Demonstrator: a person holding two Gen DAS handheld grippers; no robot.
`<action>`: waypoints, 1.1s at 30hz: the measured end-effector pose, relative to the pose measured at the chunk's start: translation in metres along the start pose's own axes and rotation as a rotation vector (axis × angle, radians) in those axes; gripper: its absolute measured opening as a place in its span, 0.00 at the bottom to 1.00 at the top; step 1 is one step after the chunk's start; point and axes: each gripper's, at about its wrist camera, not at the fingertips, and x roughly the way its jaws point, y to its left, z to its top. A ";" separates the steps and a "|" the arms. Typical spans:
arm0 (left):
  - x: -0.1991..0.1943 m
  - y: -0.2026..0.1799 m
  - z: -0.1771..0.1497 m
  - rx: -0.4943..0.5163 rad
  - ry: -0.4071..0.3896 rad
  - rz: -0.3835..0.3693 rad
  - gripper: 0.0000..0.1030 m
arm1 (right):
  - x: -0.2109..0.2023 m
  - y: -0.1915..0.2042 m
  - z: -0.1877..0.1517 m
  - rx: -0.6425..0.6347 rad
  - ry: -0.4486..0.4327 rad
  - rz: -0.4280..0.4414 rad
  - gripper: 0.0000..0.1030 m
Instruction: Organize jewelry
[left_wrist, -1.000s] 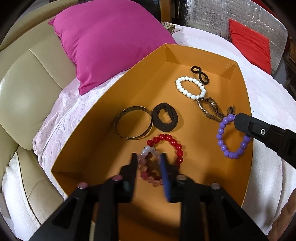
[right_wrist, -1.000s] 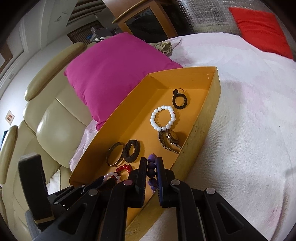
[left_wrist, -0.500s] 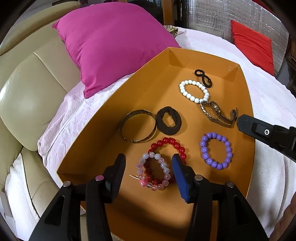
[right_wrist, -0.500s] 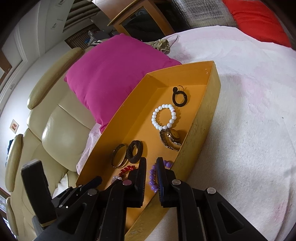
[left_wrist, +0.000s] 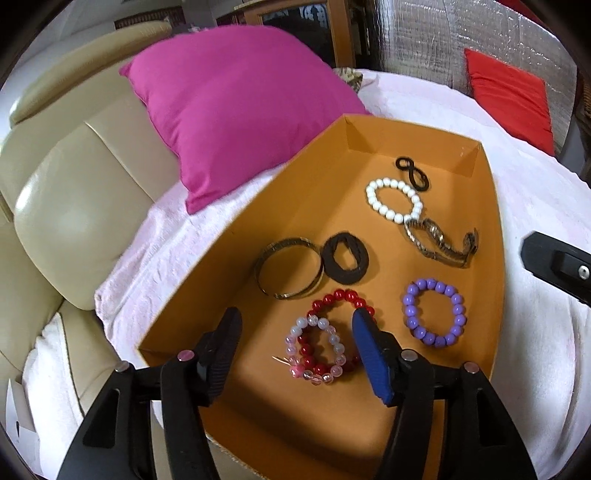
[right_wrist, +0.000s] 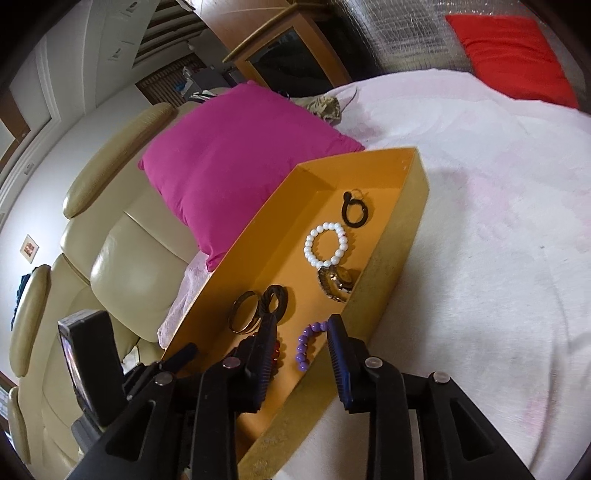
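Observation:
An orange box (left_wrist: 303, 206) on a white bedspread holds the jewelry. A pink-and-clear bead bracelet (left_wrist: 314, 350) lies over a red bead bracelet (left_wrist: 343, 299) at the near end. A purple bead bracelet (left_wrist: 434, 312) lies to their right and also shows in the right wrist view (right_wrist: 308, 341). Further back are a metal bangle (left_wrist: 288, 267), a black fabric ring (left_wrist: 345, 258), a watch (left_wrist: 439, 240), a white bead bracelet (left_wrist: 393, 199) and a black loop (left_wrist: 412, 173). My left gripper (left_wrist: 293, 328) is open and empty above the pink bracelet. My right gripper (right_wrist: 301, 343) is open and empty over the box's right wall.
A magenta cushion (left_wrist: 229, 110) leans on a cream leather headboard (left_wrist: 66, 177) left of the box. A red cushion (left_wrist: 509, 96) lies far right. The bedspread (right_wrist: 498, 258) stretches to the right of the box. A wooden cabinet (right_wrist: 288, 62) stands behind.
My left gripper let go of the pink bracelet, opened and drew back. My right gripper dropped the purple bracelet in the box, then opened and pulled back to the right.

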 end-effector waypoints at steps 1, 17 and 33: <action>-0.003 0.000 0.000 0.000 -0.009 0.005 0.61 | -0.005 0.000 0.000 -0.009 -0.003 -0.013 0.31; -0.137 -0.007 0.019 -0.007 -0.242 0.122 0.83 | -0.112 0.019 -0.003 -0.208 -0.132 -0.137 0.56; -0.257 0.003 -0.001 -0.053 -0.392 0.124 0.83 | -0.223 0.055 -0.030 -0.263 -0.232 -0.164 0.59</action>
